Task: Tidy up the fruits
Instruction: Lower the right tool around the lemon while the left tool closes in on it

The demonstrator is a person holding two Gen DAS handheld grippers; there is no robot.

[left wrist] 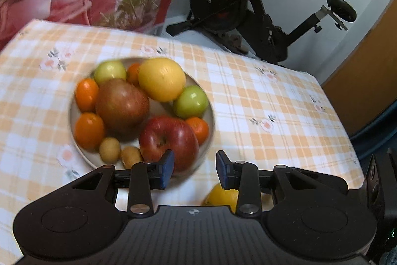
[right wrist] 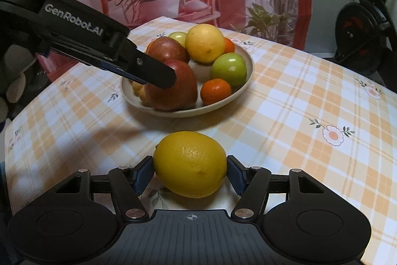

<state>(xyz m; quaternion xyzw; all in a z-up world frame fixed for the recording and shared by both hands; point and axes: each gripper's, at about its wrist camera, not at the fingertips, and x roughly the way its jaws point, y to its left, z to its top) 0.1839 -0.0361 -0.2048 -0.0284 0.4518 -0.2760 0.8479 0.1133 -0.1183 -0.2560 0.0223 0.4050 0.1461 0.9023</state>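
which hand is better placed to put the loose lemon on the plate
Right. Its gripper already has the lemon between its pads. The left gripper is empty, open above the plate edge.

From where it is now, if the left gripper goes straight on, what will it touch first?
Probably the red apple at the plate's near edge: the left gripper points at it, jaws empty. Depth is unclear.

Lemon [right wrist: 190, 164] between jaws (plate [right wrist: 238, 93] beyond)
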